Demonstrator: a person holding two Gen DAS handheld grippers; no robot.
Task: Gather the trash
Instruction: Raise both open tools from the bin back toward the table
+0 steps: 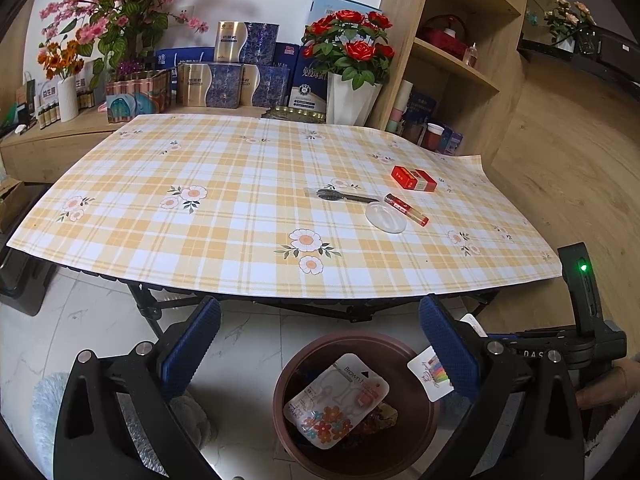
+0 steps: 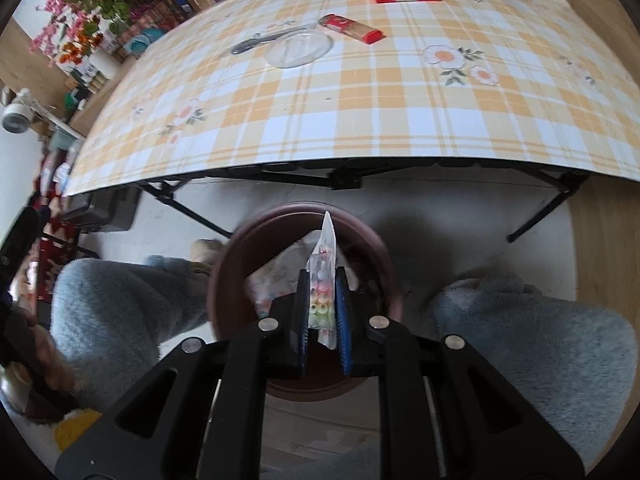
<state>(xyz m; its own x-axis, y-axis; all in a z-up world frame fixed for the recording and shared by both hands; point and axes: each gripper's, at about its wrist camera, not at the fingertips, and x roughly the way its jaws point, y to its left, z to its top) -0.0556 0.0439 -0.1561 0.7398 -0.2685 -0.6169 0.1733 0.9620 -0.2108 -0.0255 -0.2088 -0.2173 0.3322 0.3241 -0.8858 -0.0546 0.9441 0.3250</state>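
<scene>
Holding: right gripper [image 2: 323,316] has a small clear packet [image 2: 323,280] of coloured beads between its blue pads [image 2: 343,312], above the bin; whether the pads press on it cannot be told.
Bin: brown round bin [image 1: 416,364] on the pale floor, just in front of the table edge.
Bin contents: flowered card packet [image 1: 336,400] lying on other wrappers.
Left gripper: left gripper [image 1: 320,344] released, jaws wide apart, empty, above the bin.
Table: checked cloth [image 1: 240,208] with red box [image 1: 413,178], red tube [image 1: 406,209], clear round lid [image 1: 386,218], dark spoon [image 1: 340,195].
Person: grey fleece legs [image 2: 540,340] on both sides of the bin.
</scene>
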